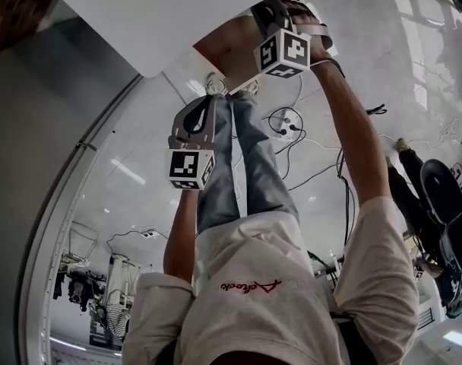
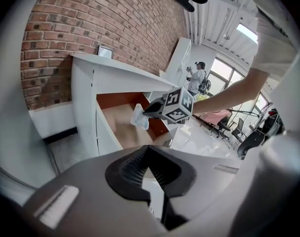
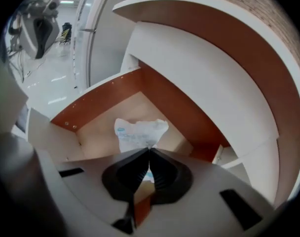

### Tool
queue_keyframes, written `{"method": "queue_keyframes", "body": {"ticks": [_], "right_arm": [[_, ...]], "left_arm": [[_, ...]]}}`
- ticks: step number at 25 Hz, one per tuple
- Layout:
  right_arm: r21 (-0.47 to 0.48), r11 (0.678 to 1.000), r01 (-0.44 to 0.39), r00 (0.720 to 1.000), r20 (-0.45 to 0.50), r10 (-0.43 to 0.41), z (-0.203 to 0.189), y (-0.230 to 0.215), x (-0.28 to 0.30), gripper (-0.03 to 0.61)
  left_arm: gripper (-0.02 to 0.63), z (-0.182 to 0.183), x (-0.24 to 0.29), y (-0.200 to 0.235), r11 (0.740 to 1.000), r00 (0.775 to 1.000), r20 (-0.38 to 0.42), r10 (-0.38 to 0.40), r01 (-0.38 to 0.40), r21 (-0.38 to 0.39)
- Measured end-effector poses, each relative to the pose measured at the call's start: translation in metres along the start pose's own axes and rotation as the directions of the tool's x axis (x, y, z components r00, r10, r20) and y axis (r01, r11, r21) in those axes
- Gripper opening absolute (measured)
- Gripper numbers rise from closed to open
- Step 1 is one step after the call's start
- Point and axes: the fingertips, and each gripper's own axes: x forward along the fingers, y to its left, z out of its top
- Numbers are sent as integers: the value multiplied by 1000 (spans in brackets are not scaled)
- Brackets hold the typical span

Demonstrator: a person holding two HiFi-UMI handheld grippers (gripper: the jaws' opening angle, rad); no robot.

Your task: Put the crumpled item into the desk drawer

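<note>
We hold the crumpled item (image 3: 140, 134) pinched in our closed right gripper (image 3: 149, 149), jutting forward past its tips with the open drawer (image 3: 103, 101) directly beneath, so release there should do, while our left gripper (image 2: 147, 146) hangs shut, empty, farther back.

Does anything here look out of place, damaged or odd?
Nothing stands out. The drawer is open, and the right gripper holds the crumpled wrapper over it.
</note>
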Motion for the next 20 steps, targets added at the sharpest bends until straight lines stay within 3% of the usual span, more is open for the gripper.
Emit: {"method": "queue_keyframes", "body": {"ticks": [4, 6, 14, 20], "right_arm": [[-222, 974, -37, 999, -30, 31, 3, 11, 11, 12], [-271, 961, -48, 998, -53, 35, 2, 14, 15, 12], [-284, 949, -134, 990, -77, 117, 6, 40, 34, 12], [-325, 912, -251, 967, -132, 219, -1, 81, 42, 12]], "left_arm": [[9, 2, 0, -1, 1000, 1000, 3, -2, 2, 4], [9, 2, -2, -1, 1000, 1000, 1, -3, 3, 7], [9, 3, 1, -4, 1000, 1000, 10, -11, 11, 10], [9, -4, 0, -5, 1000, 1000, 6, -10, 10, -4]]}}
